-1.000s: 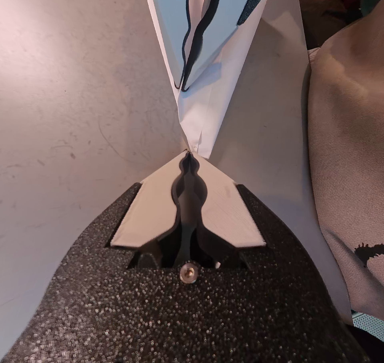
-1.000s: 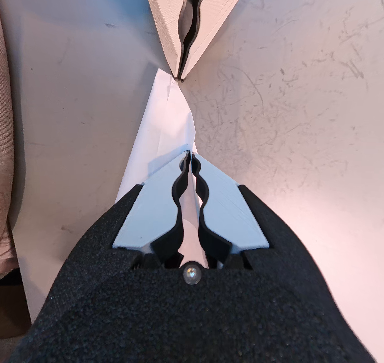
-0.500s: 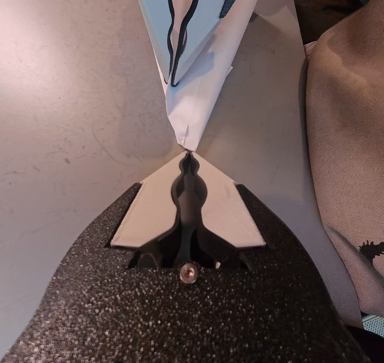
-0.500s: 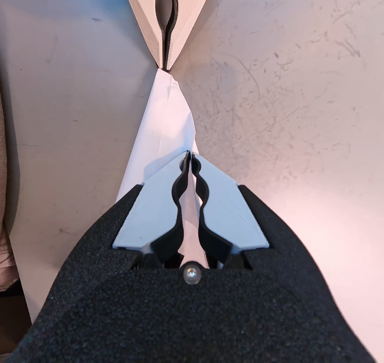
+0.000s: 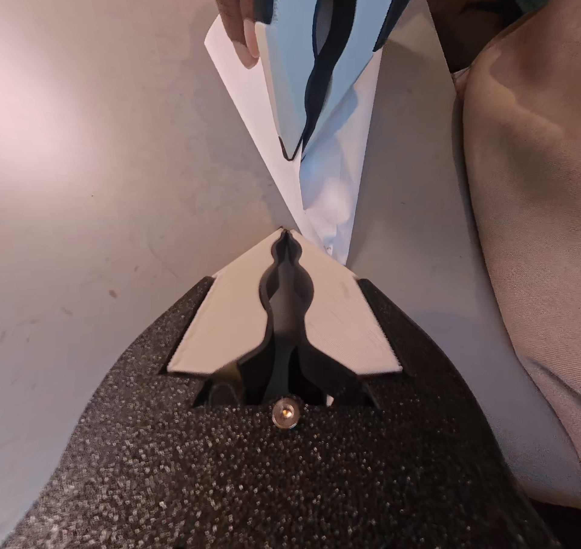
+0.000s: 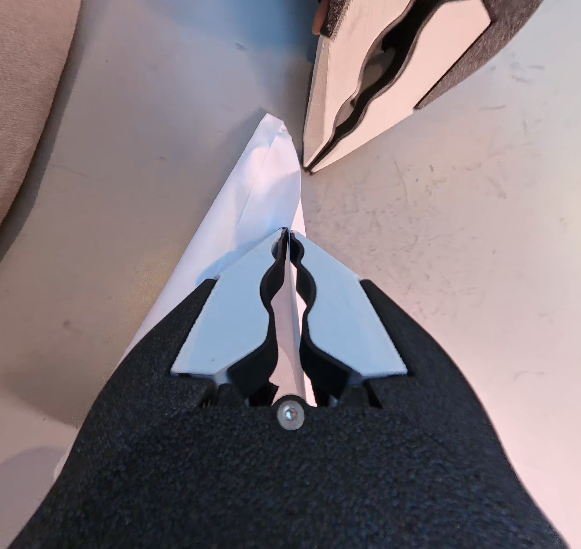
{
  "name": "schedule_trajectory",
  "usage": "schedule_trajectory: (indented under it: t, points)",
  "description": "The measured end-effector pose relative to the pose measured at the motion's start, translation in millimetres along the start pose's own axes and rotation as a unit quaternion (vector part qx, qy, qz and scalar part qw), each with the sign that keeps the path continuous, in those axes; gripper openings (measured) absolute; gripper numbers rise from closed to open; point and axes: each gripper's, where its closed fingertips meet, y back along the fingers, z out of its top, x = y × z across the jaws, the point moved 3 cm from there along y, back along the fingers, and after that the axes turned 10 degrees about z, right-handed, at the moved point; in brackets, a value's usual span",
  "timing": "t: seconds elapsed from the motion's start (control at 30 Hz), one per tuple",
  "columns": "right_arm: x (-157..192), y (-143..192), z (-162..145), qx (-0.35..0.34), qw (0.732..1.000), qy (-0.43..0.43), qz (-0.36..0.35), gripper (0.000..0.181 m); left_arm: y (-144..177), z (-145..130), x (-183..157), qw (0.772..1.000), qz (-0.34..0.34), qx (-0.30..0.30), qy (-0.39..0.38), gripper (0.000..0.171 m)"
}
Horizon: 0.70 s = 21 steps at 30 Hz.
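A folded white paper (image 5: 330, 188) tapers to a narrow point above the pale table (image 5: 94, 156). My right gripper (image 6: 286, 230), with light-blue fingers, is shut on the paper (image 6: 264, 188), which runs back between its jaws. It also shows at the top of the left wrist view (image 5: 290, 156). My left gripper (image 5: 285, 230), with beige fingers, is shut and looks empty. The paper's point lies just right of its tip, behind its right finger. In the right wrist view the left gripper (image 6: 309, 169) sits just right of the paper's point and a little apart from it.
The table (image 6: 440, 251) is scratched. A person's beige garment (image 5: 518, 188) lies along the table's edge, also at upper left in the right wrist view (image 6: 31, 62). A finger of a hand (image 5: 239, 15) rests by the right gripper. The grippers' ends are close to 5 cm from one another.
The left gripper's tip was at the paper's point; now it is off to the side of it. The two grippers have swung to an angle with each other, and the paper stays in the right gripper.
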Motion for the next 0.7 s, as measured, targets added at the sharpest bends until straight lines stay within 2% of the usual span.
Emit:
schedule_trajectory:
  t: [0.1, 0.2, 0.7]
  points:
    - [4, 2, 2, -0.009, 1.0, 0.03, -0.004, 0.0, -3, 2, -12, 0.999, -0.028, 0.003, -0.038, 0.0]
    - [7, 1, 0, -0.002, 0.999, 0.048, -0.012, 0.0, -3, 2, -15, 0.998, -0.021, -0.002, -0.063, 0.0]
    - [1, -1, -14, 0.035, 0.999, 0.001, -0.013, 0.0, -5, 2, -24, 0.994, 0.0, -0.014, -0.108, 0.0]
